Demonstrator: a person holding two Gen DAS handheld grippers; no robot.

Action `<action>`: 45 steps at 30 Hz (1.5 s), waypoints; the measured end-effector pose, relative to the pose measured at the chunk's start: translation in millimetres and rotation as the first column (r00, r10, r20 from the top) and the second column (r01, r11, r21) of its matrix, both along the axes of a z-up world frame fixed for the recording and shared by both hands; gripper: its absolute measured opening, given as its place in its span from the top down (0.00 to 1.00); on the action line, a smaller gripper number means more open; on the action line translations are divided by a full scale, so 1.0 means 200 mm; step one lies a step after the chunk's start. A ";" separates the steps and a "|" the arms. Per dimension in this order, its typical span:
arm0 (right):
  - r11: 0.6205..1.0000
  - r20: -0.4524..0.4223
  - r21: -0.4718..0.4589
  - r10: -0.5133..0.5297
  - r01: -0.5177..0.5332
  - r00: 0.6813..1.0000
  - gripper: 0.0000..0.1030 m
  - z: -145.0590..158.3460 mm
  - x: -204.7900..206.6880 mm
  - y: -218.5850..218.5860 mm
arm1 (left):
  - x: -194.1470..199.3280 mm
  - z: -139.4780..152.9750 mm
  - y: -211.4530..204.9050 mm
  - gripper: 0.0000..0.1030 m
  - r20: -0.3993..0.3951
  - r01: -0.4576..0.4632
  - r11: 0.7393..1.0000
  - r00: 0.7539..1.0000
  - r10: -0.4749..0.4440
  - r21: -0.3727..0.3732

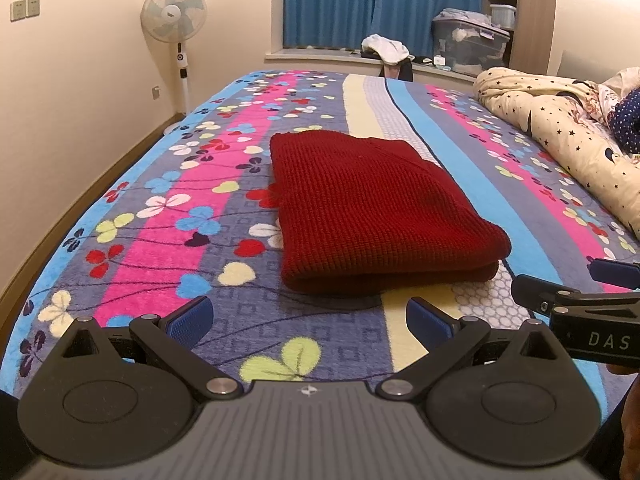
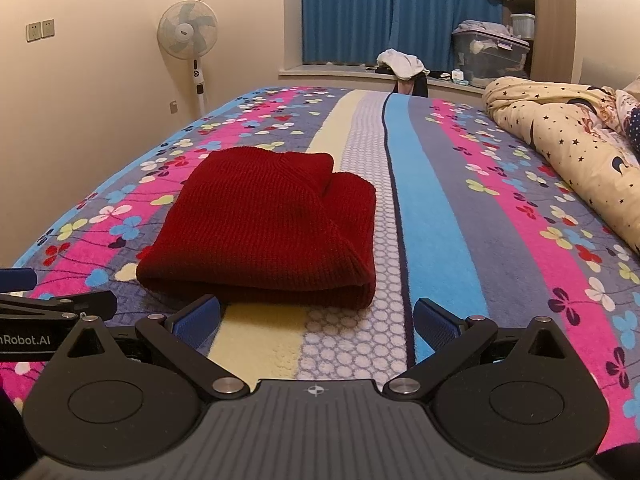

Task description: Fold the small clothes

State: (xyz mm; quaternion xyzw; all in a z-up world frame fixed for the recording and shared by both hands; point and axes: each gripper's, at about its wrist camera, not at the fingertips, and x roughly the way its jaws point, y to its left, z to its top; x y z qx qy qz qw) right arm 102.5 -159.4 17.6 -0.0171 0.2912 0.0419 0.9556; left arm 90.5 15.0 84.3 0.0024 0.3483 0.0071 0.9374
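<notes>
Left wrist: one folded red sweater [image 1: 380, 212].

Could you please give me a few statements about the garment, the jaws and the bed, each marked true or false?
1. The red knitted garment lies folded on the floral blanket. True.
2. The left gripper holds a corner of the garment. False: its jaws stand open and empty, short of the near fold.
3. The right gripper has its jaws open. True.
4. The star-patterned quilt covers the garment. False: it lies bunched along the bed's right side, apart from it.
5. A standing fan is by the left wall. True.
</notes>
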 end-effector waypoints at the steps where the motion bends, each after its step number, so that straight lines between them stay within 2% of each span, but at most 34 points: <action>1: 1.000 0.000 0.000 0.001 -0.001 1.000 0.01 0.00 0.00 0.00 | 0.00 0.00 0.00 0.00 0.000 0.000 1.000 1.000 0.000 -0.001; 45: 1.000 0.013 0.014 0.005 -0.005 1.000 0.01 0.02 -0.01 0.00 | 0.01 -0.01 -0.01 0.00 0.009 0.015 1.000 1.000 -0.015 0.003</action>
